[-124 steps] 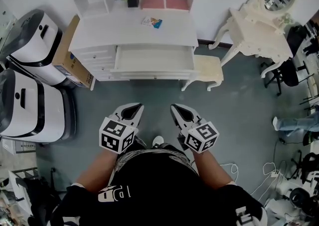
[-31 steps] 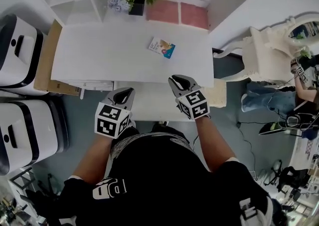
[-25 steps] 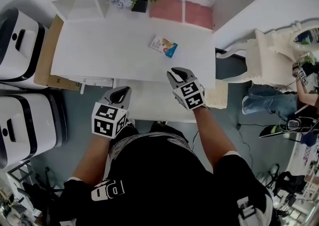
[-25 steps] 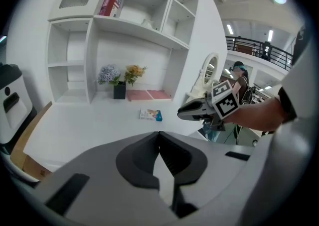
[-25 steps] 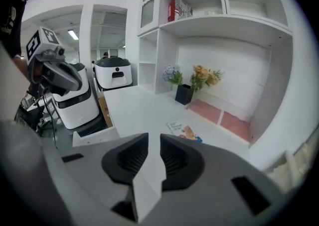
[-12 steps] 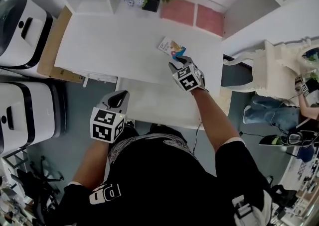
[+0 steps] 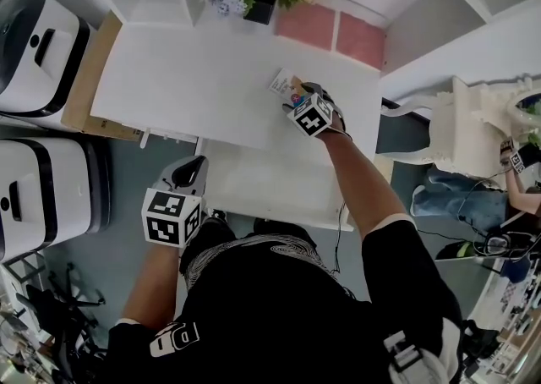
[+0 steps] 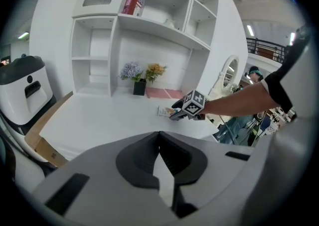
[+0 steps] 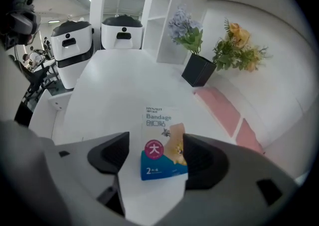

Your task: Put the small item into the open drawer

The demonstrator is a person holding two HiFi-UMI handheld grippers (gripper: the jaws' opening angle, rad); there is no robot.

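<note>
A small bandage box (image 7: 281,82) lies flat on the white desk top (image 7: 186,78). My right gripper (image 7: 295,95) is reached out over the desk and points down at it. In the right gripper view the box (image 9: 162,143) lies between the spread jaws of this gripper (image 9: 154,144), which have just been opening; no pad presses on it. The open drawer (image 7: 262,179) juts out below the desk's front edge, white and bare inside. My left gripper (image 7: 188,172) hangs off the drawer's left corner, shut and empty (image 8: 160,143); its view shows the box (image 8: 163,112) far off.
Two flower pots (image 7: 262,2) and pink panels (image 7: 334,31) stand at the desk's back, under white shelves (image 8: 144,26). White machines (image 7: 38,35) and a cardboard box (image 7: 84,95) stand to the left. A white dressing table (image 7: 482,120) and a person (image 7: 473,196) are to the right.
My right gripper has reached forward from the drawer's front edge across the desk to the bandage box, and its jaws have spread. The left gripper has drifted a little toward the lower left.
</note>
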